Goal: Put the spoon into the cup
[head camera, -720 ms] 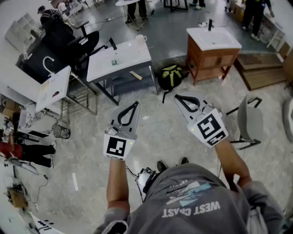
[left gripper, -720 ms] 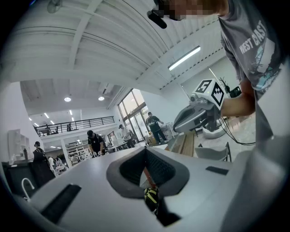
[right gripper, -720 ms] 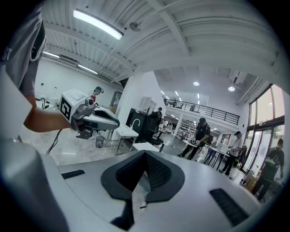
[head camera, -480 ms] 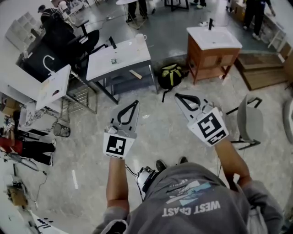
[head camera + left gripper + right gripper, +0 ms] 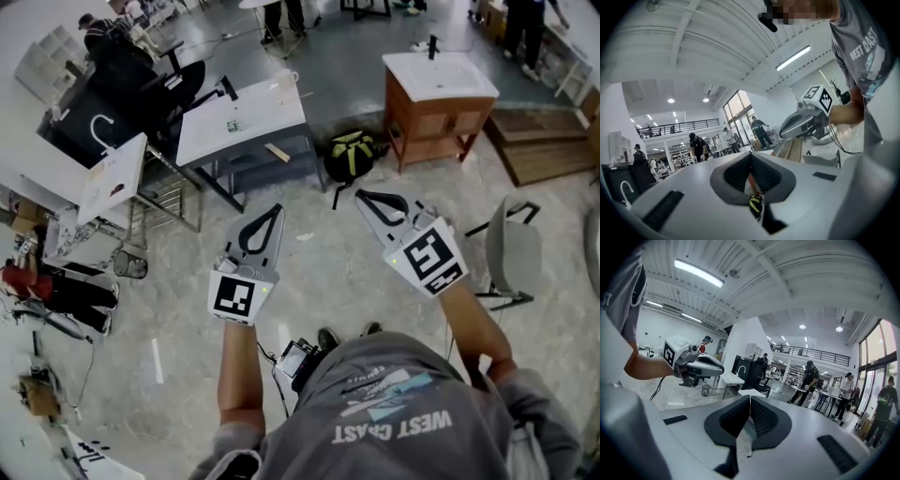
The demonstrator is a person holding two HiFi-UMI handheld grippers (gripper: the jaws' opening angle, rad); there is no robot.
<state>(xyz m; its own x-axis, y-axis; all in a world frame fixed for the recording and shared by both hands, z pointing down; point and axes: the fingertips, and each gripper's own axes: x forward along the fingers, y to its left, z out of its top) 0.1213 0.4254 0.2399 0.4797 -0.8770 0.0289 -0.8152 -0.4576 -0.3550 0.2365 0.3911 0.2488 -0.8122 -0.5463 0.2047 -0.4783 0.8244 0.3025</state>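
Note:
A white cup point(image 5: 287, 81) stands at the far corner of a white table point(image 5: 258, 112), well ahead of me. A small dark item point(image 5: 234, 127) lies mid-table; I cannot tell a spoon at this distance. Both grippers hang in the air over the floor, short of the table. My left gripper point(image 5: 277, 209) points toward the table, its fingertips meeting with nothing between them. My right gripper point(image 5: 359, 195) is shut and empty too, angled to the upper left. In the left gripper view my left gripper point(image 5: 751, 153) shows its tips touching; the right gripper view shows my right gripper point(image 5: 750, 397) the same.
A wooden cabinet with a white sink top point(image 5: 438, 80) stands to the right of the table. A yellow-green backpack point(image 5: 350, 156) lies on the floor between them. A grey chair point(image 5: 512, 249) is at my right. Black furniture and a white board point(image 5: 112, 178) crowd the left. People stand at the back.

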